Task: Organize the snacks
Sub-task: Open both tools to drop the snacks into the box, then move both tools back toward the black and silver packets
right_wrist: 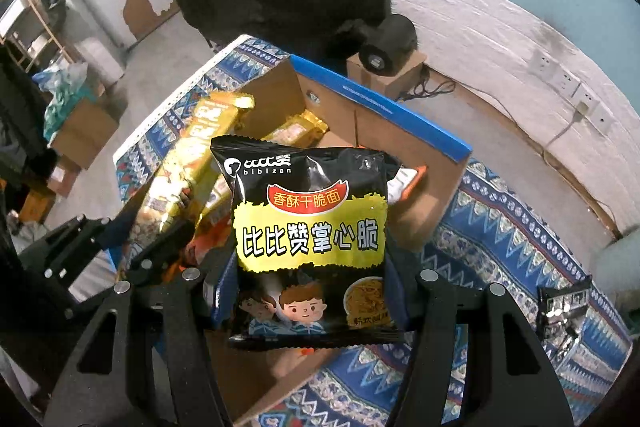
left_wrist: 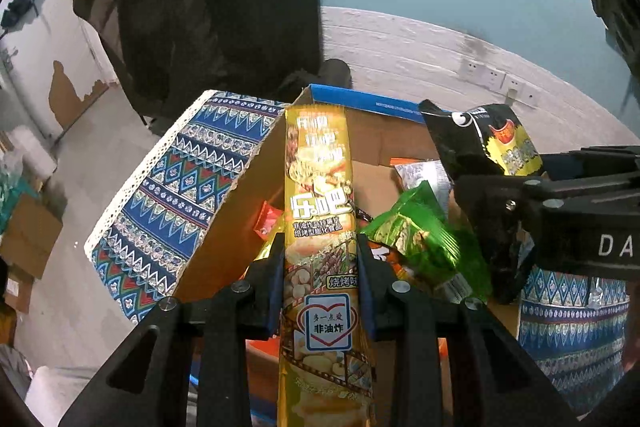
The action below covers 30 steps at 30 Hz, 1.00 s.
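Left wrist view: my left jaws (left_wrist: 320,267) pinch the tall yellow snack pack (left_wrist: 318,195) above the cardboard box (left_wrist: 240,211) for sorting; my right jaws (right_wrist: 312,287), half-spread, grip the black noodle bag (right_wrist: 310,227) there too.

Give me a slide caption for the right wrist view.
Right claw holds a black noodle snack packet above the cardboard box on the patterned tablecloth.

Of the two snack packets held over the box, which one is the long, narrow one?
The yellow packet in the left gripper; the right gripper's black noodle bag is squat.
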Motion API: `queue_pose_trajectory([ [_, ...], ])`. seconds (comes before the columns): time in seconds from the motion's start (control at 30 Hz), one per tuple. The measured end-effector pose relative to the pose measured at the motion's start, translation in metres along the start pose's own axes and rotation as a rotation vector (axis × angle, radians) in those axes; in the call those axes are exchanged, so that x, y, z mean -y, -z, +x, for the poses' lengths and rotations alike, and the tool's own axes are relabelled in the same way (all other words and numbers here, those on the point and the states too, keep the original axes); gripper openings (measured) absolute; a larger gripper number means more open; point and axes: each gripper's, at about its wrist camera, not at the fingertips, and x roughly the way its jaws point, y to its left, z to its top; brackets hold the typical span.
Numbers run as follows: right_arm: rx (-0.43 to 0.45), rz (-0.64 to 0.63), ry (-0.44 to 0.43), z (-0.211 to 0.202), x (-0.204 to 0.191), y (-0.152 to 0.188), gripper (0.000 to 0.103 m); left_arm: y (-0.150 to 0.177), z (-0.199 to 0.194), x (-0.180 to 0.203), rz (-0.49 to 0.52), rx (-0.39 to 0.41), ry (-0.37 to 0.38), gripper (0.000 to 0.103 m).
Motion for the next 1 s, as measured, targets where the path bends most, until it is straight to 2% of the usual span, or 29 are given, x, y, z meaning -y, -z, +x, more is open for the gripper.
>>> queue_pose_trajectory([
  [0.1, -0.003, -0.017, -0.002, 0.003, -0.002, -0.004, 0.064, -0.001, 0.0, 0.001, 0.001, -0.001, -0.014, 0.033],
  [0.17, -0.001, -0.018, -0.002, 0.002, -0.001, -0.003, 0.072, -0.002, -0.002, 0.001, 0.004, 0.012, -0.032, 0.035],
  [0.27, 0.003, -0.011, -0.001, 0.0, 0.004, -0.003, 0.075, -0.003, -0.007, 0.003, 0.014, 0.027, -0.068, 0.067],
  [0.3, 0.004, -0.006, -0.001, -0.002, 0.006, -0.002, 0.076, -0.003, -0.009, 0.004, 0.015, 0.039, -0.08, 0.069],
  [0.6, 0.003, 0.013, 0.035, -0.021, 0.03, 0.018, 0.079, -0.004, -0.012, 0.018, 0.038, 0.034, -0.061, 0.076],
  [1.0, -0.008, 0.076, 0.121, -0.045, 0.088, 0.058, 0.079, -0.004, -0.023, 0.071, 0.13, 0.043, 0.011, 0.079],
])
